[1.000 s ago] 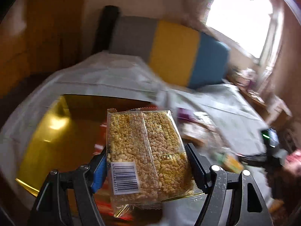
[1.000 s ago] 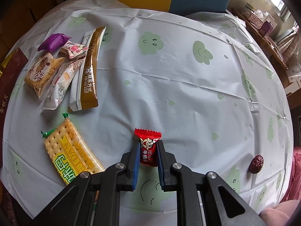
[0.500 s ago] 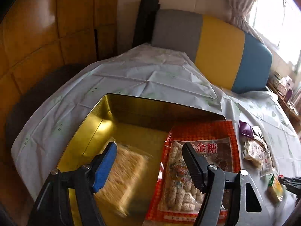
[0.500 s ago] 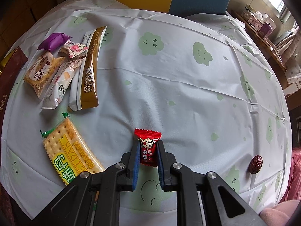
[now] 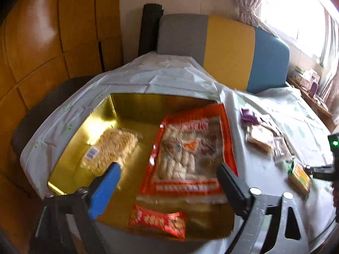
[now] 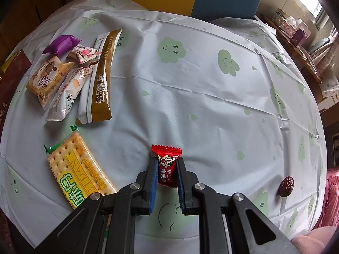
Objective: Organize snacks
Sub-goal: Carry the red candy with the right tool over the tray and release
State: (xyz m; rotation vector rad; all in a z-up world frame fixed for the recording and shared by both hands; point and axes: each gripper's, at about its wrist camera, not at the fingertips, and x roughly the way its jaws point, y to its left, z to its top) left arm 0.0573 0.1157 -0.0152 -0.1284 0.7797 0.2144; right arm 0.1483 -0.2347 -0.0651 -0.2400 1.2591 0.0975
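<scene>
Snacks (image 6: 99, 72) on cloud-print tablecloth (image 6: 190, 89), gold tin (image 5: 70, 148), colour-block chair (image 5: 228, 48), window (image 5: 296, 17)

The puffed-grain pack (image 5: 110, 148), held between the left gripper (image 5: 169, 182) pads a second ago, now lies inside the gold tin (image 5: 70, 144), and the empty jaws are opening above it

cracker packet (image 6: 79, 172): "dan" legible, letters before it cut off. brown-white sachet (image 6: 101, 80): number "400-103-2237". red candy wrapper (image 6: 166, 165): chinese characters, cartoon face. orange bag (image 5: 188, 154): print blurred, unreadable.
</scene>
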